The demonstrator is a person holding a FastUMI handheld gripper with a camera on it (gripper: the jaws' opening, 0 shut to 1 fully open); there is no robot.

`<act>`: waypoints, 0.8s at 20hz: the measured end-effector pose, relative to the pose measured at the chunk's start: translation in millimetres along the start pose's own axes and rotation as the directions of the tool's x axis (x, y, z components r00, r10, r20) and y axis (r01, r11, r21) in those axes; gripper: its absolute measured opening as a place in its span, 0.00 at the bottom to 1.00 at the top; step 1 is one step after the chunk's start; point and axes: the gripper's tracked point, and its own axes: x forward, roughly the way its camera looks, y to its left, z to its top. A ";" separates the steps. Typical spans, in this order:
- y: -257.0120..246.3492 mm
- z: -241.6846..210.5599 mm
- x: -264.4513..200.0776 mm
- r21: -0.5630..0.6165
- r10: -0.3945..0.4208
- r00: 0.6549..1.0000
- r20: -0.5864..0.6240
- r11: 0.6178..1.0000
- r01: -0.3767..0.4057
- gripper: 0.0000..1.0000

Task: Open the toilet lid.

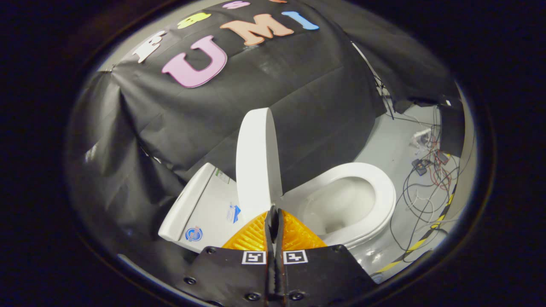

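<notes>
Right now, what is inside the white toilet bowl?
The white toilet bowl looks empty under its white seat ring; its near inner wall is covered by the rim. The white lid stands raised, and the gripper is shut on nothing just before it.

Black cloth wall (256, 106) drapes behind; tangled cables (426, 183) lie on the pale floor (388, 140).

We look along the gripper (273, 213), its fingers pressed together with nothing between them, tips just short of the raised toilet lid (256, 162) at 12 o'clock. The lid stands upright, edge-on to us. The tank (200, 209) lies at 10 o'clock, left of the lid; the seat (379, 192) and bowl (337, 204) sit at 2 o'clock, right of it. Loose cables (422, 187) trail over the floor (388, 140) beyond the seat.
</notes>
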 end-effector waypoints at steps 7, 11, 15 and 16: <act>53.6 -6.0 3.6 -0.113 0.034 0.999 0.009 0.993 -0.033 0.01; 83.6 -14.4 6.9 -0.170 0.054 0.999 0.005 0.984 -0.052 0.01; 107.3 -21.9 11.0 -0.269 0.046 0.999 -0.006 0.962 -0.046 0.01; 114.2 -24.3 12.6 -0.294 0.046 0.999 -0.010 0.955 -0.047 0.01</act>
